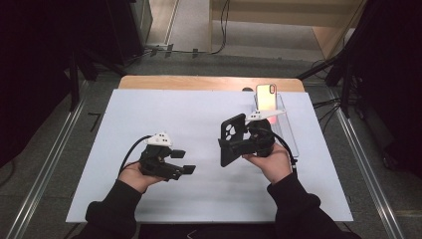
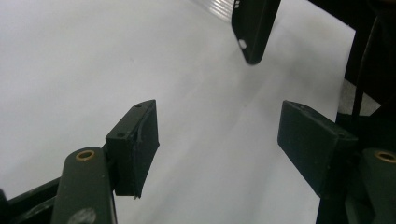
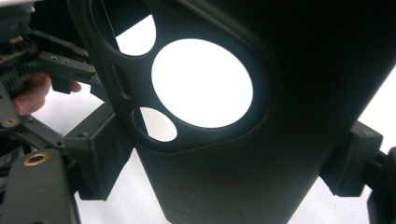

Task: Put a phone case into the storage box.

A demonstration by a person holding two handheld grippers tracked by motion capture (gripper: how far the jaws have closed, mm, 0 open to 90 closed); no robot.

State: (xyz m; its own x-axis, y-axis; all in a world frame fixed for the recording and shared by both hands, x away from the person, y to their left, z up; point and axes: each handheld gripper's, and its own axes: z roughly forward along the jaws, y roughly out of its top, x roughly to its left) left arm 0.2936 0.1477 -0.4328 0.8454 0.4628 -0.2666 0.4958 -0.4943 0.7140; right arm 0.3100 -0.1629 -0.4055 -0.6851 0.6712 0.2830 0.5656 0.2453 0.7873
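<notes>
While the left gripper (image 1: 182,162) lies level near the bench's front-left, its jaws stand wide apart with nothing between them; the right gripper (image 1: 234,144), nearer the right edge, clamps a black phone case (image 1: 232,138) upright off the bench; beyond, a clear stand (image 1: 283,117) at the far-right corner holds a phone (image 1: 266,96).

The phone (image 1: 266,97) stands on the stand (image 1: 286,124) at the counter's (image 1: 199,99) far right. The phone case (image 1: 233,139) is near, left of the stand; the left claw (image 1: 181,162) farther left.
</notes>
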